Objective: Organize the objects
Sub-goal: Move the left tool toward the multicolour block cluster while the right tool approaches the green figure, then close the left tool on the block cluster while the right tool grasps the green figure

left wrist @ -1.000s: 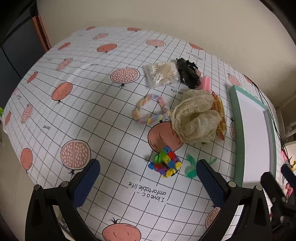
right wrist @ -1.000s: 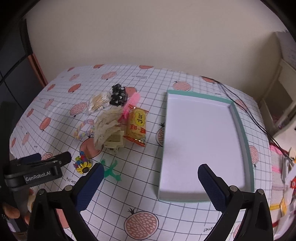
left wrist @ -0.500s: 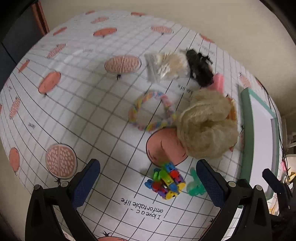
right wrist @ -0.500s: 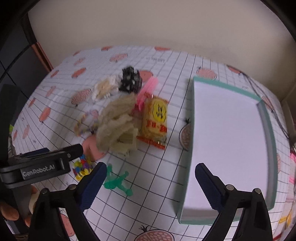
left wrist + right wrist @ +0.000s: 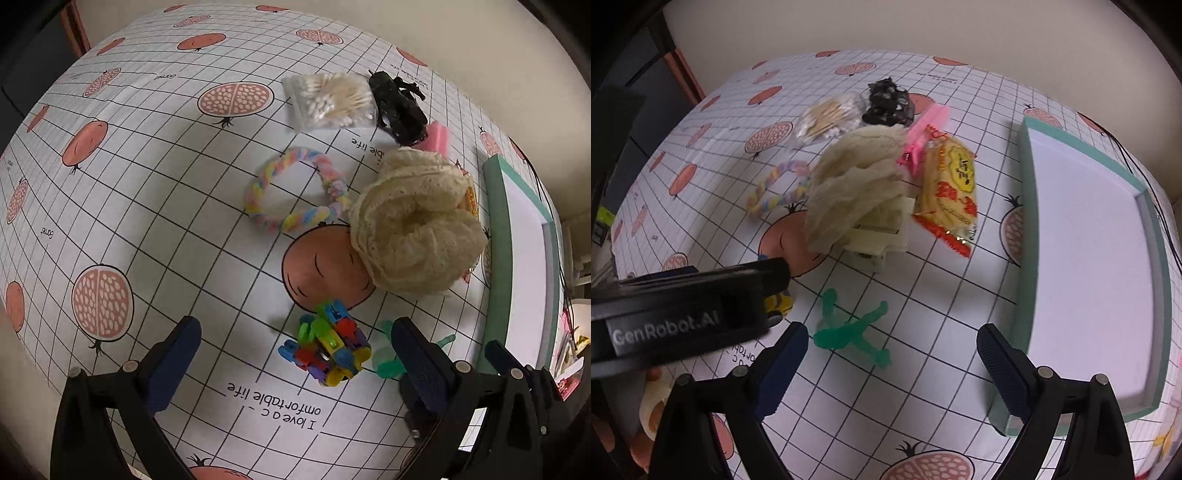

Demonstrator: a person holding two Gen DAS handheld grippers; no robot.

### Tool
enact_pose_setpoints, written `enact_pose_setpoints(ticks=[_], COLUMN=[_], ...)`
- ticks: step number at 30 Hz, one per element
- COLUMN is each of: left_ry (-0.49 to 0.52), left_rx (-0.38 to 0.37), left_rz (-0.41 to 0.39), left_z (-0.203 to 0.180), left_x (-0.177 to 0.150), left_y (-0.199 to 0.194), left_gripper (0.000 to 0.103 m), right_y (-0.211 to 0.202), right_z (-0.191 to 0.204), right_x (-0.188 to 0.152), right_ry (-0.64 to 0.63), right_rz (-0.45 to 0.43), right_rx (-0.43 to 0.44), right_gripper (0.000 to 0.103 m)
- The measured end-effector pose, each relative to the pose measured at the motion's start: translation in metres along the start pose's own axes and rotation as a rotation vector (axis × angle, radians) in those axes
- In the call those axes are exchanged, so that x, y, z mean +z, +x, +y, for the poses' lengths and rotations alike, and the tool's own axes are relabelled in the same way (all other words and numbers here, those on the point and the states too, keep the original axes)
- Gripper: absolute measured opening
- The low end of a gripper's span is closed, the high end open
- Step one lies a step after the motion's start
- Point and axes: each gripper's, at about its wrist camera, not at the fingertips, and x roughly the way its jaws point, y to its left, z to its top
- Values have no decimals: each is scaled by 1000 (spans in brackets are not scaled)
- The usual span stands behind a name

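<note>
multicoloured block toy (image 5: 327,345) lies between the wide-apart left gripper (image 5: 295,354) fingers.

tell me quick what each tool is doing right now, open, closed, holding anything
Left tool: open, holding nothing, above the colourful block toy.
Right tool: open, holding nothing, above the green figure.

Lying bare: gridded pomegranate-print tablecloth (image 5: 155,206) toward the left, white-floored teal tray (image 5: 1086,236). Crowding the middle: cream crocheted cloth bundle (image 5: 413,225), multicoloured plastic block cluster (image 5: 327,347), translucent green rubbery figure (image 5: 849,330).
</note>
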Motion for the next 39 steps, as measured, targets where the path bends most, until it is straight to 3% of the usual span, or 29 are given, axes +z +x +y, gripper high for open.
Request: enact_pose_setpoints(ticks=[12, 16, 19, 21, 23, 26, 30, 39], left_ry=[12, 14, 13, 15, 16, 25, 35, 35], left_rx=[26, 16, 14, 11, -7, -15, -11, -13], left_rz=[21, 21, 33, 32, 36, 50, 50, 41], left_z=[-5, -6, -6, -6, -6, -6, -7, -4], left_x=[-7, -9, -12, -13, -14, -16, -19, -25], left_y=[5, 3, 4, 3, 1, 2, 0, -8], left_gripper=[97, 88, 87, 80, 65, 55, 55, 55], right_y=[11, 10, 9, 7, 6, 4, 1, 1], right_z=[8, 7, 5, 4, 4, 5, 6, -4], right_x=[-2, -2, -1, -1, 0, 0, 1, -4], right_ry=[-13, -12, -9, -5, -7, -9, -23, -16], right_rz=[44, 49, 53, 53, 54, 57, 60, 62], right_rx=[-2, -2, 4, 15, 25, 43, 61, 73], right_gripper=[92, 84, 80, 74, 67, 58, 50, 47])
